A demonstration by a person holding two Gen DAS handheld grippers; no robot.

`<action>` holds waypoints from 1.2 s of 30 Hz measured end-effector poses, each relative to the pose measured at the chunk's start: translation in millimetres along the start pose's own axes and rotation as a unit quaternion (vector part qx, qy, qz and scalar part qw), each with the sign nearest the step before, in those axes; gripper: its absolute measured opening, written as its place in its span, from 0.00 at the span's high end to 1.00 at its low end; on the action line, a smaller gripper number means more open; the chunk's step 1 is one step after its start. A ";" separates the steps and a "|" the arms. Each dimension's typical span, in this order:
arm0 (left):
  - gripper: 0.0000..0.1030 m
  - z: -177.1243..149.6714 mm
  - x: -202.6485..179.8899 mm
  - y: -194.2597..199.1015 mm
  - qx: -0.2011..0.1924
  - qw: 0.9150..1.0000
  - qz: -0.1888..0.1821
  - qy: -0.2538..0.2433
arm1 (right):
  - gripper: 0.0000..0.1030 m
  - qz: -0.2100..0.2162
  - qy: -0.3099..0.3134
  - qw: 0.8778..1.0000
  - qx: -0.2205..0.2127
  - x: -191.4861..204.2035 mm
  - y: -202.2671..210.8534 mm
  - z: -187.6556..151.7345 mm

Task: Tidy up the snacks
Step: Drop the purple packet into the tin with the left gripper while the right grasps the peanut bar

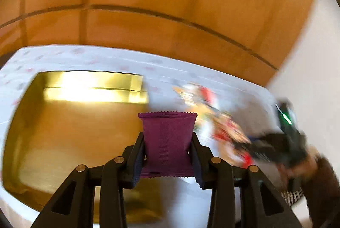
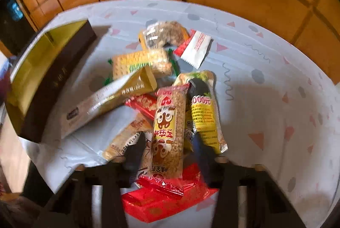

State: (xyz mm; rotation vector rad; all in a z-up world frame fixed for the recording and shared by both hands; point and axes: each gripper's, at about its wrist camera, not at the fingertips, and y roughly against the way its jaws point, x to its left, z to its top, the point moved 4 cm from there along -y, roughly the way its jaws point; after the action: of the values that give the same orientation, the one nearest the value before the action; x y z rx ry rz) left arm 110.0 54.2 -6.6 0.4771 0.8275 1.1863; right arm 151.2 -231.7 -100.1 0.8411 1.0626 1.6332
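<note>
My left gripper (image 1: 167,137) is shut on a purple snack packet (image 1: 167,126), which stands upright between the fingers. It hangs over the right edge of an open gold box (image 1: 63,132). In the right wrist view my right gripper (image 2: 166,140) points steeply down into the snack pile. Its dark fingers (image 2: 136,151) press both sides of a grain bar (image 2: 167,121) in a cartoon-face wrapper. That bar lies on top of red wrappers (image 2: 165,200). The same gold box (image 2: 31,71), with dark brown outer walls, sits at the left.
Around the bar lie a cracker pack (image 2: 138,62), a white-and-red sachet (image 2: 195,47), a yellow-label stick (image 2: 204,113) and a long gold packet (image 2: 110,98). A patterned white cloth (image 2: 276,100) covers the table. A brown sleeve (image 1: 325,181) shows behind the blurred right gripper body (image 1: 282,143).
</note>
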 end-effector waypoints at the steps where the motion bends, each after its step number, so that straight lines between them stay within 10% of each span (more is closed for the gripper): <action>1: 0.62 5.6 8.8 -5.3 0.001 1.000 0.006 0.013 | 0.70 -0.001 0.003 1.000 -0.002 0.8 -0.8 -0.6; 18: 0.59 48.2 46.4 -120.9 0.082 0.993 0.069 0.053 | 0.70 0.025 -0.015 1.000 -0.012 -2.0 -6.1 1.9; 36: 0.58 -28.1 46.0 9.3 -0.015 0.985 0.163 0.043 | 0.73 0.076 -0.090 0.992 -0.045 2.3 27.8 3.0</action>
State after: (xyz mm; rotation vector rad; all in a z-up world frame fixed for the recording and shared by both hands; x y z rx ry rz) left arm 88.9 98.0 -31.8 0.5550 0.8242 1.5286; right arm 143.5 -232.7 -73.2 1.0081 0.8111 1.6820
